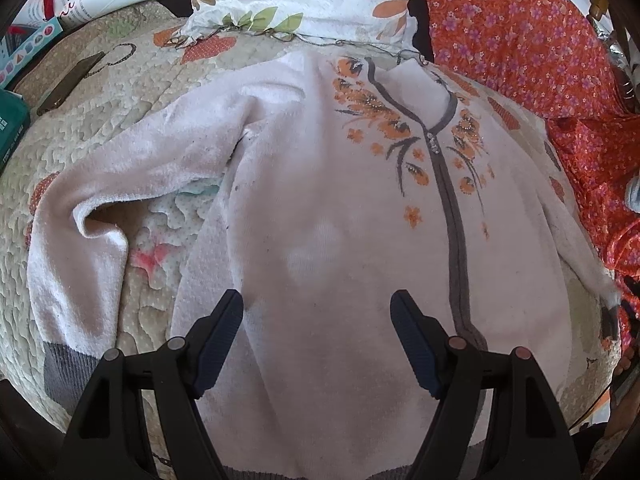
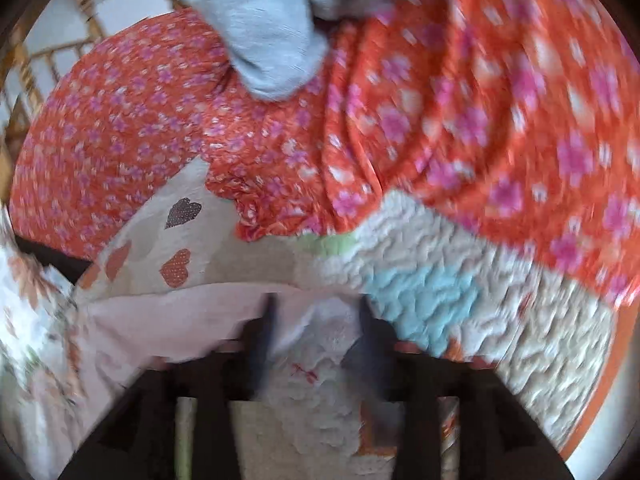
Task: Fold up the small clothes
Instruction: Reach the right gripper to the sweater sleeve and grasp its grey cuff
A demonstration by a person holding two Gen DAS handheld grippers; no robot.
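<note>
Jacket (image 1: 320, 208) lies zipped, front up on bed (image 1: 120, 92) for folding; left tool (image 1: 316, 344) spread above hem, right tool (image 2: 316, 320) spread, empty.

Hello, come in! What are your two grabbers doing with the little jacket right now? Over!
Left gripper open, hovering over pink zip jacket, spread on quilt, unfolded. Right gripper blurry, open at the jacket's edge. Orange floral cloth crowds one side.

Left gripper (image 1: 316, 304): black frame, ribbed navy pads (image 1: 218, 340), copper-coloured pivot pins.
</note>
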